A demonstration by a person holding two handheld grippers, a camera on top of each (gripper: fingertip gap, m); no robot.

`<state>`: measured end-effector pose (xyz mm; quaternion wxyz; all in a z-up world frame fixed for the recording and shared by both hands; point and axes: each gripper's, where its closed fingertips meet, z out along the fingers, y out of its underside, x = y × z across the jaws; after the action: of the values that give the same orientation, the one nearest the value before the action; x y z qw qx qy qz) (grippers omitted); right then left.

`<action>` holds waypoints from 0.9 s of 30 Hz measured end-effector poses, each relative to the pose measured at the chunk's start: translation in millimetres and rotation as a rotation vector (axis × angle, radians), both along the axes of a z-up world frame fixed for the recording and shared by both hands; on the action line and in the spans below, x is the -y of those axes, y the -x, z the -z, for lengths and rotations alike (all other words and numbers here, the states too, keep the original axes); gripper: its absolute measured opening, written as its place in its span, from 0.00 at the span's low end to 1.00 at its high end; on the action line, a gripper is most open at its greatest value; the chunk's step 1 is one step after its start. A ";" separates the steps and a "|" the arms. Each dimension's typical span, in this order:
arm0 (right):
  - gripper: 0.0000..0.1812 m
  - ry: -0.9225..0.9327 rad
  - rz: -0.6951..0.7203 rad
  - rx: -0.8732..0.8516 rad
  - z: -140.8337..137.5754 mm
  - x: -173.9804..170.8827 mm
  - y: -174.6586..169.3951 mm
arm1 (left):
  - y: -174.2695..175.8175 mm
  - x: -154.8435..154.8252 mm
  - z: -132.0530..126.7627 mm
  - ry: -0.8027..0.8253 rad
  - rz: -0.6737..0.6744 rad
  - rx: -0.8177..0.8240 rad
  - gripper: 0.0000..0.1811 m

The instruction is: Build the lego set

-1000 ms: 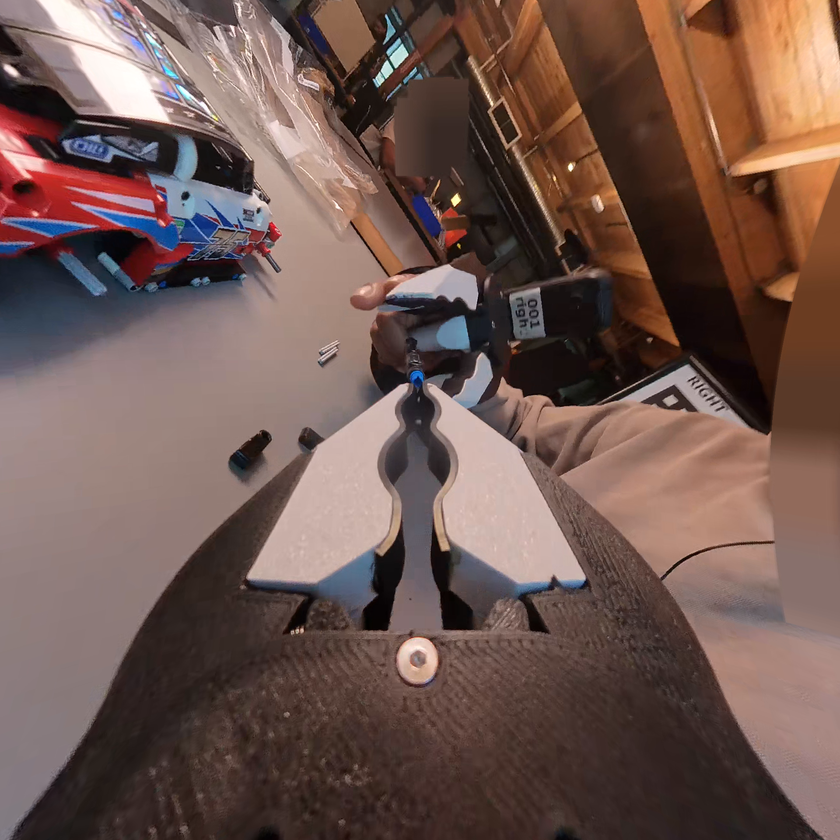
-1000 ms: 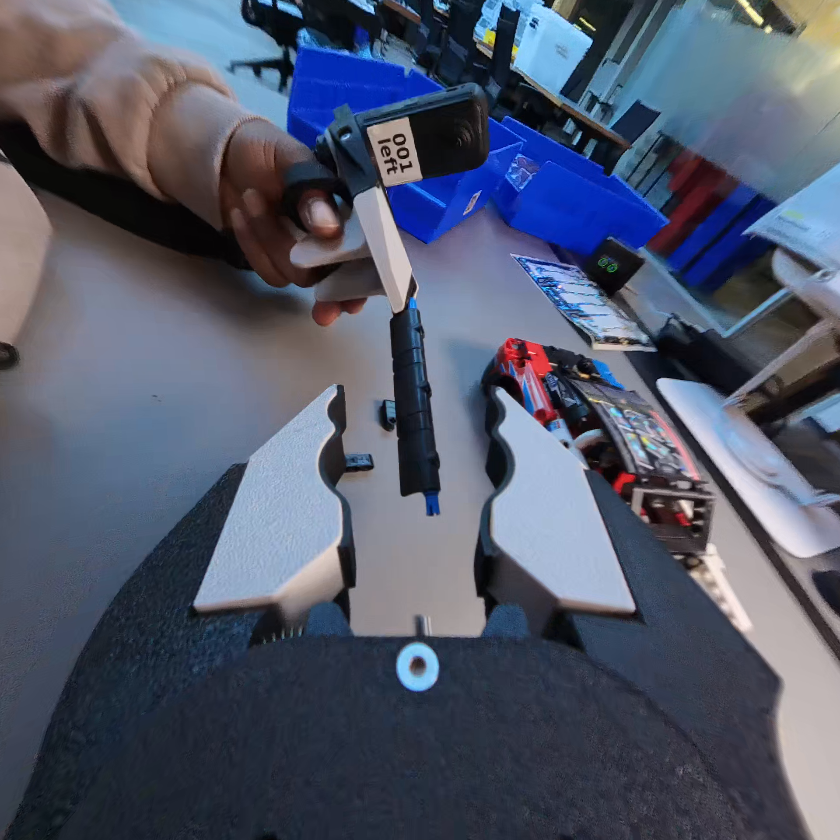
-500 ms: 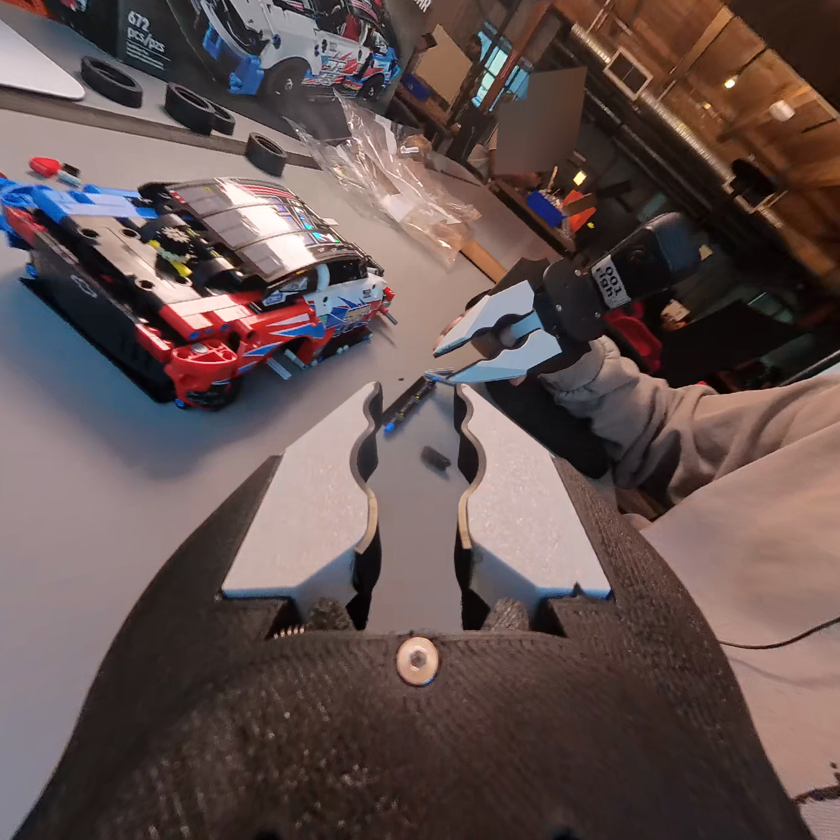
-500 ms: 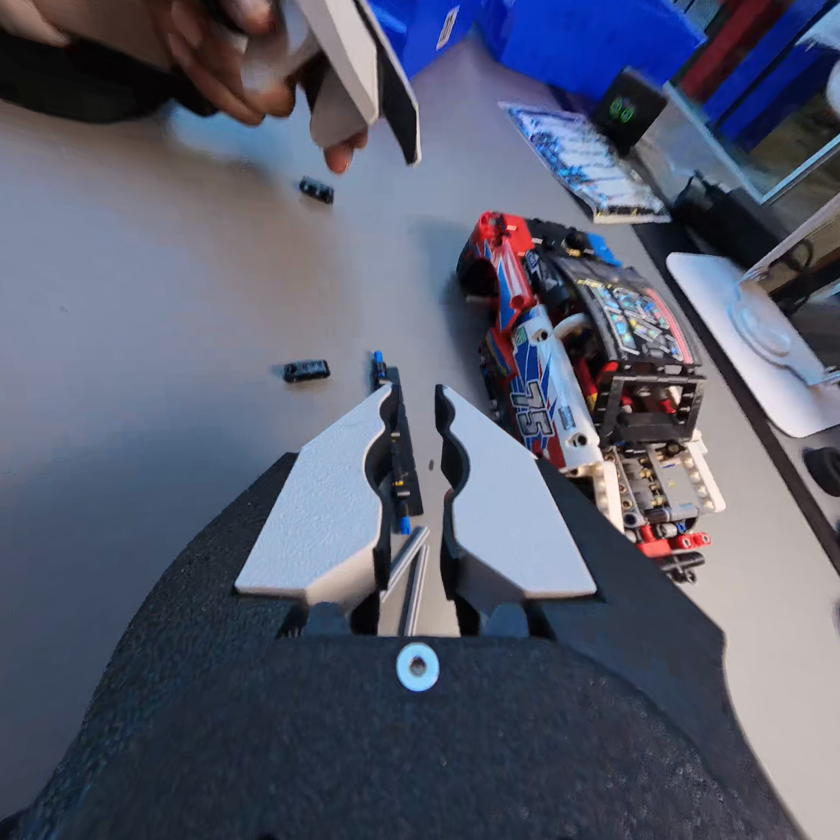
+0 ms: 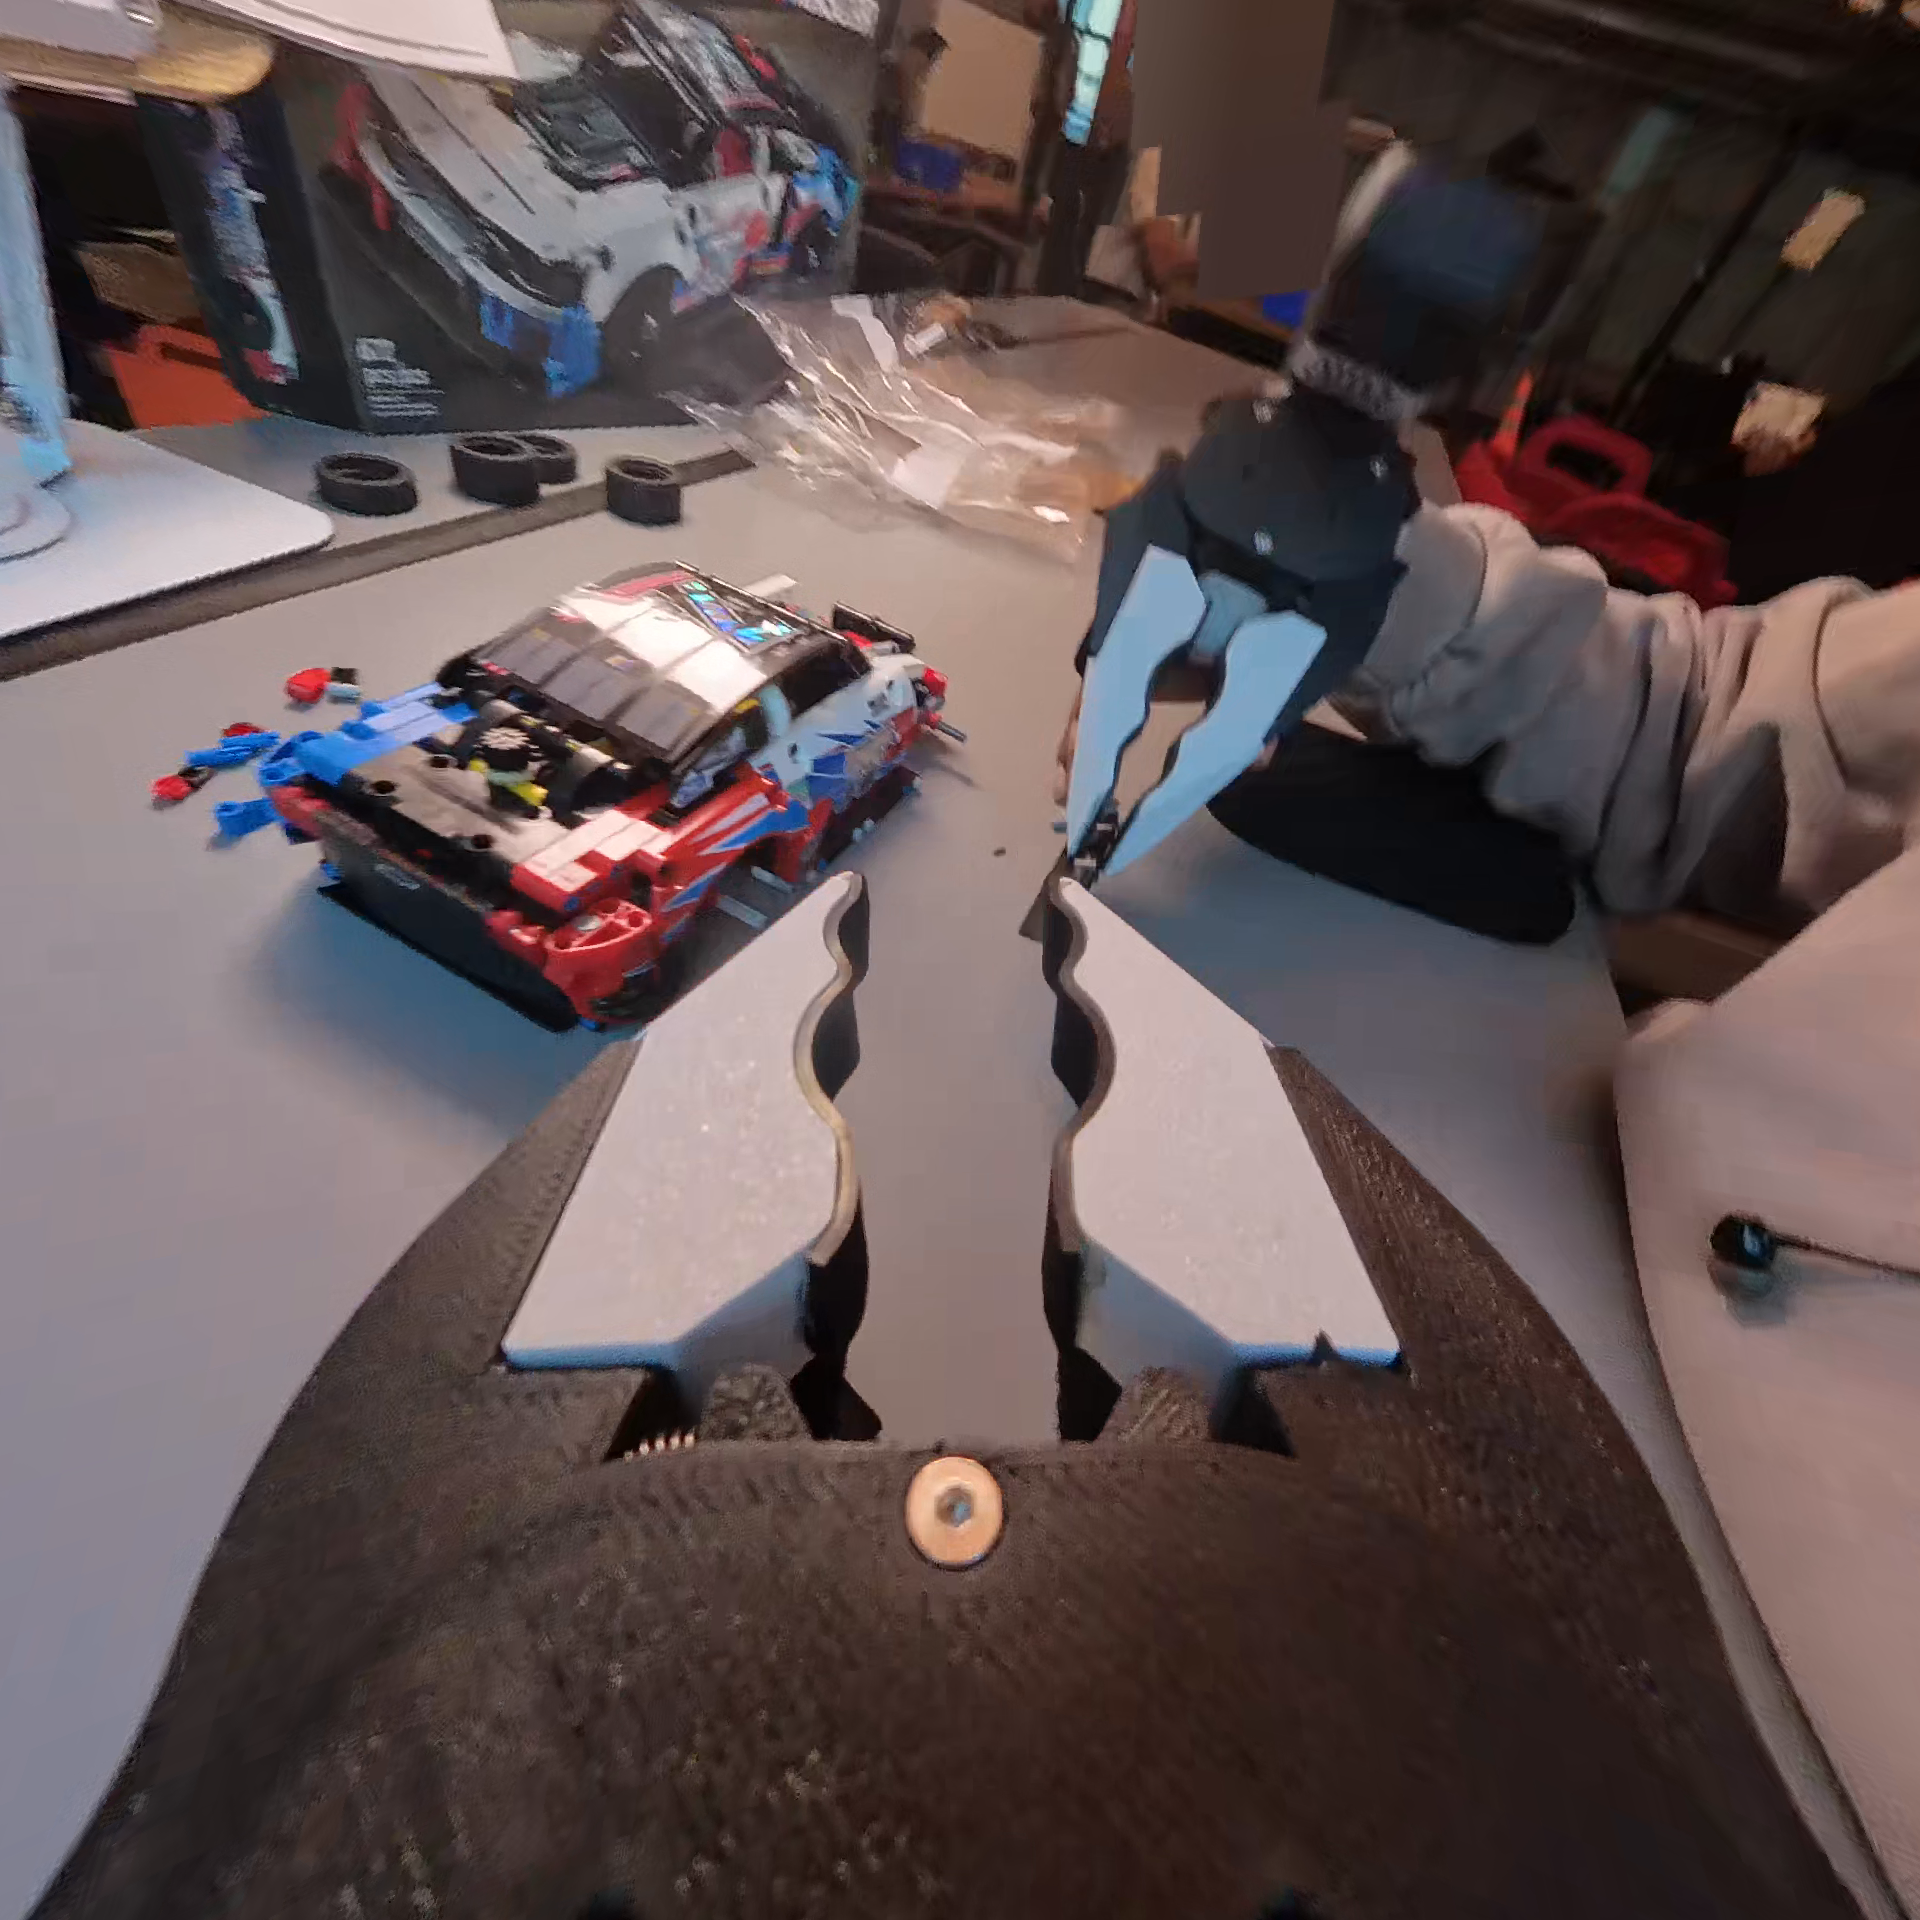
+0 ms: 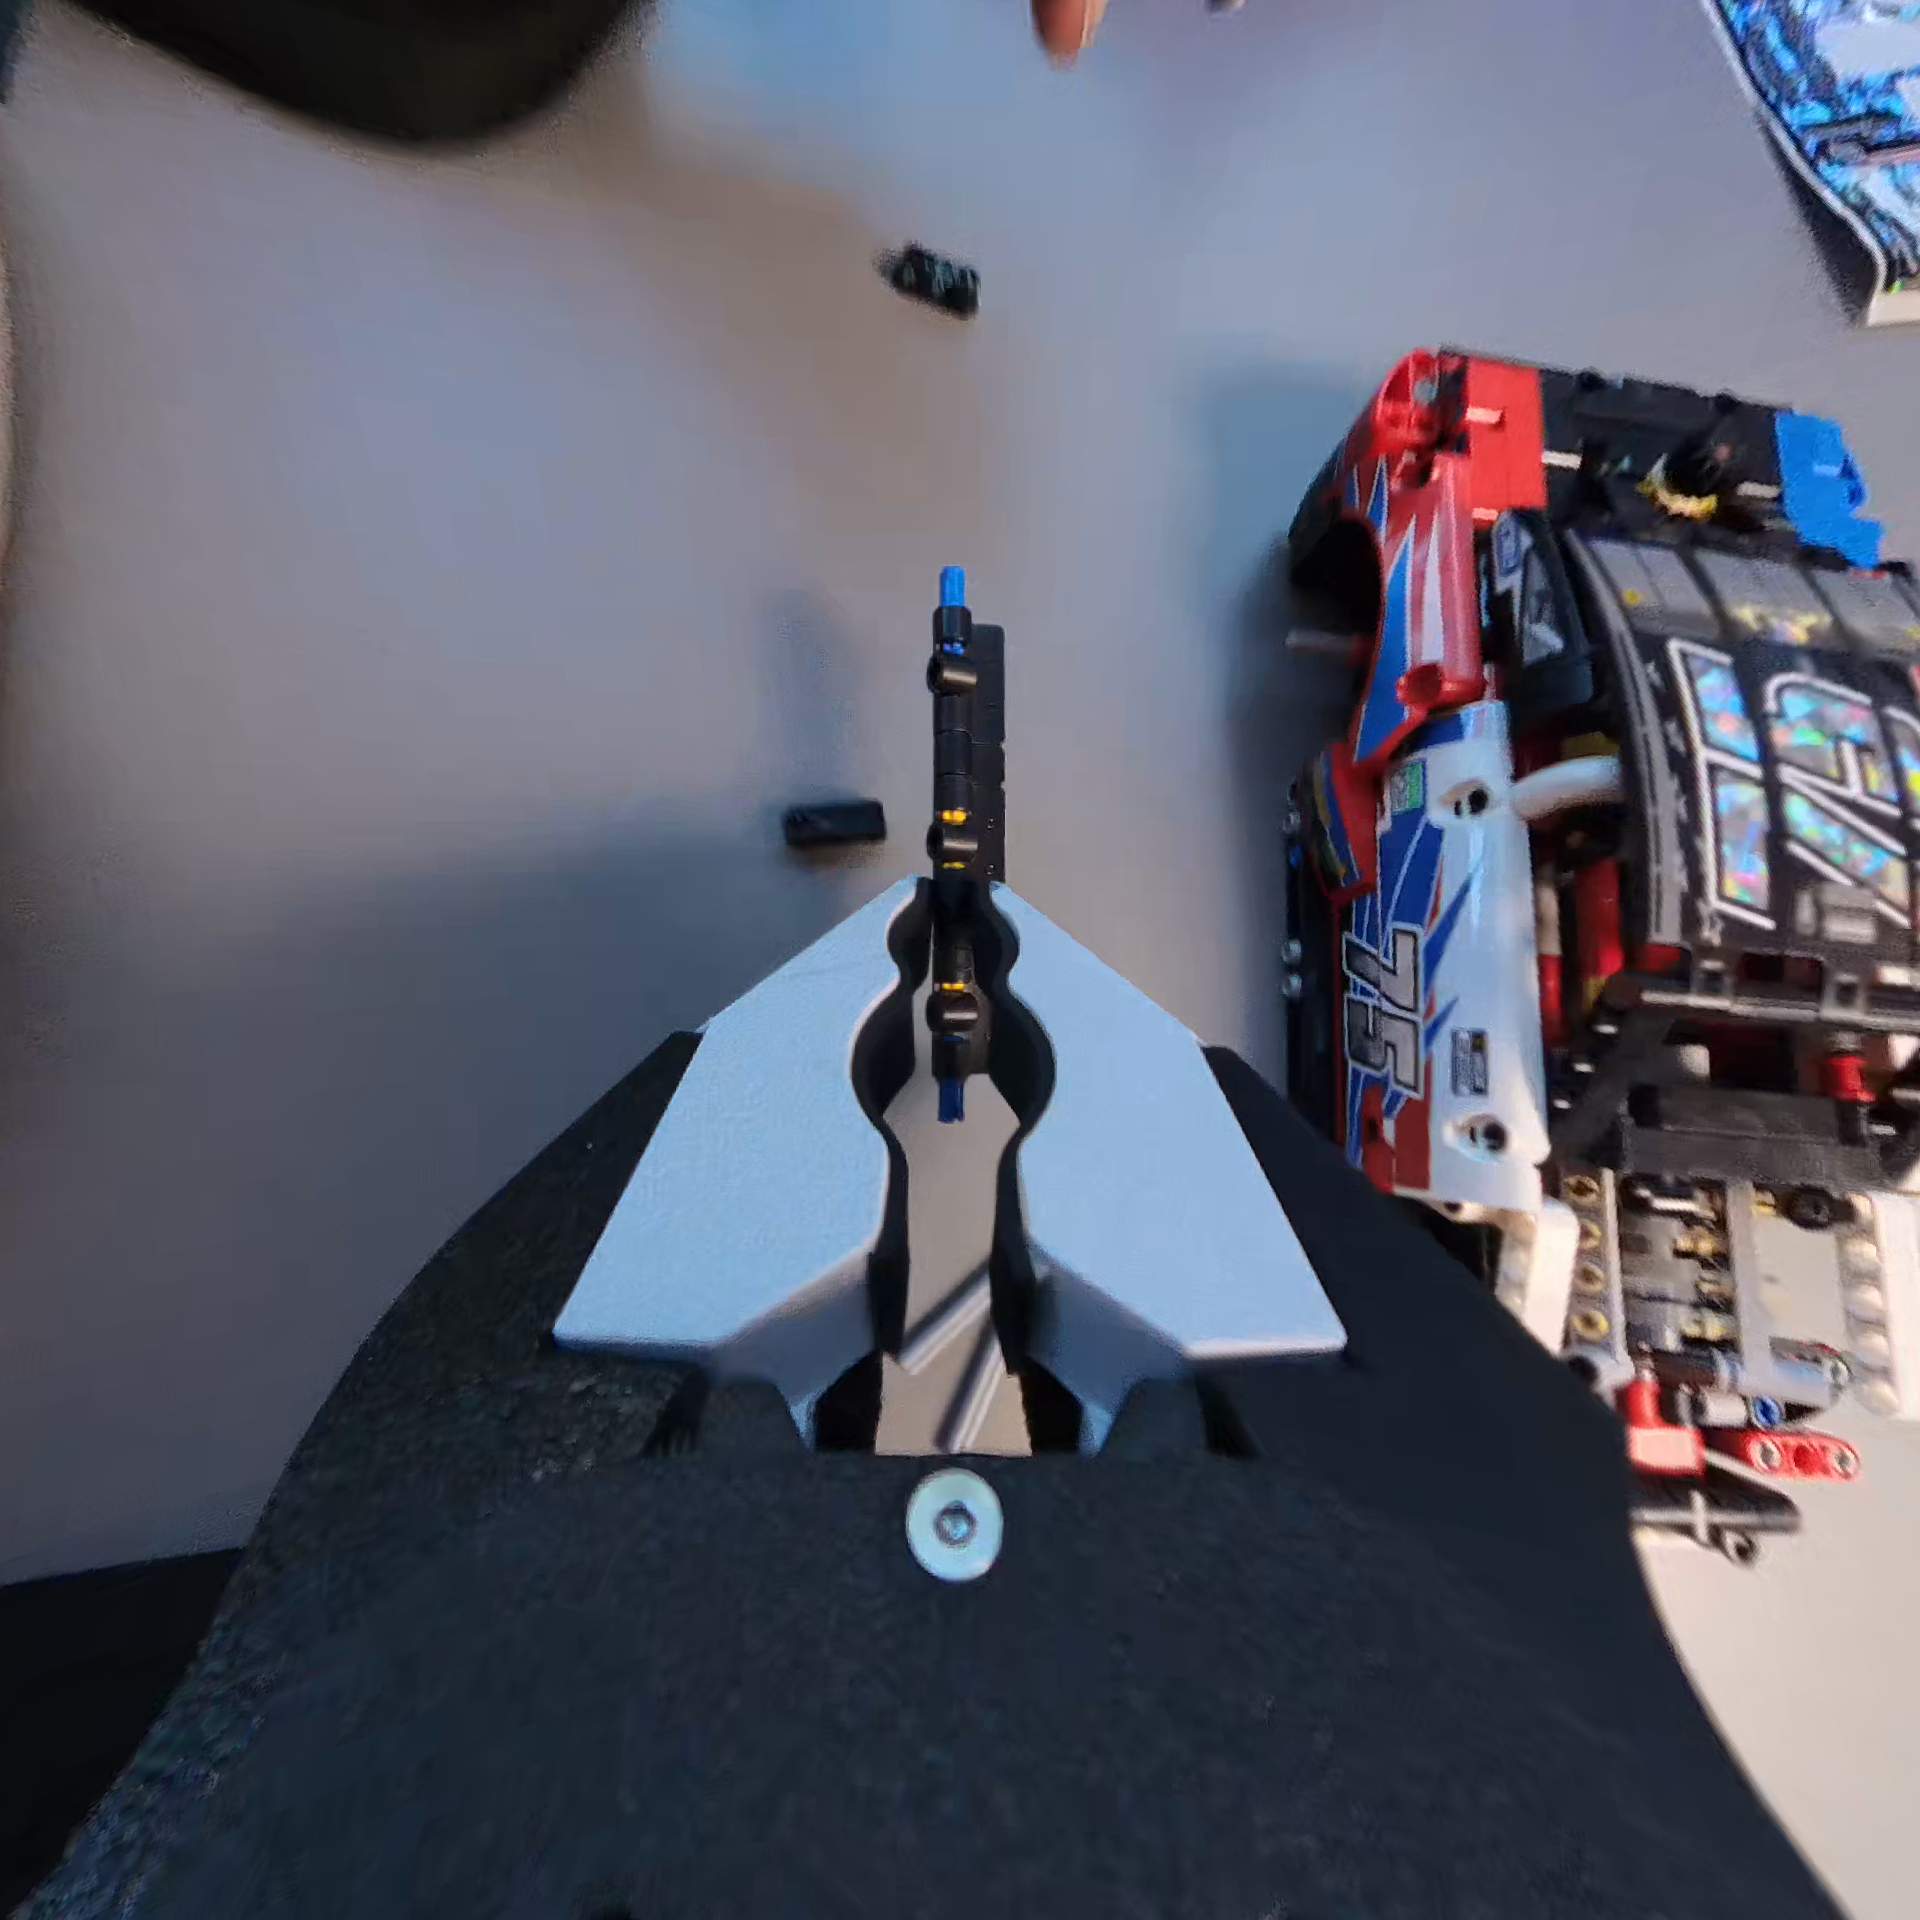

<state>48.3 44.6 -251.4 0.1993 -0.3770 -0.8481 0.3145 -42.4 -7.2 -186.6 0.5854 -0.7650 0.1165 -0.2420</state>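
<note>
A grey counter (image 5: pixel 208 1091) stretches out under me, with a dim workshop and a set box (image 5: pixel 499 229) standing at its far edge. My left gripper (image 5: pixel 951 899) hovers over bare counter with its fingers spread well apart and nothing between them. My right gripper (image 6: pixel 951 904) has its fingers pressed together on a long black beam assembly (image 6: pixel 964 748), blue pins poking from both ends; the beam runs straight out past the tips, and I can't tell whether it is lifted off the counter. From the left wrist view the same gripper points tip-down at the counter just beyond my left fingers. The part-built car (image 6: pixel 1621 883), red, white, blue and black, sits to the right of the beam and apart from it. Two small black pieces (image 6: pixel 833 823) lie on the counter left of the beam and farther off. Four loose tyres (image 5: pixel 499 473) line up near the box, with crumpled clear bags (image 5: pixel 914 436) beside them.
</note>
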 end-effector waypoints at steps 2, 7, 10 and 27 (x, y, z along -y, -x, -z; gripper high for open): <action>0.02 0.146 -0.024 -0.003 -18.4 18.3 1.7 | -26.4 3.2 10.5 0.008 0.104 -0.066 0.22; 0.02 0.431 -0.073 0.071 -38.7 55.3 7.8 | -71.8 10.6 26.6 -0.008 0.266 -0.183 0.19; 0.02 0.550 -0.103 0.097 -41.6 67.3 10.4 | -73.4 12.9 27.8 -0.014 0.269 -0.205 0.05; 0.19 -0.050 -0.015 -0.455 -32.4 41.1 45.9 | -44.9 -4.1 23.4 0.319 0.134 0.665 0.00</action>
<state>2.5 3.5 -219.0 0.3924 -0.2848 -0.7916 0.3718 2.6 -3.1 -210.1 0.4478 -0.7168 -0.0694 -0.5301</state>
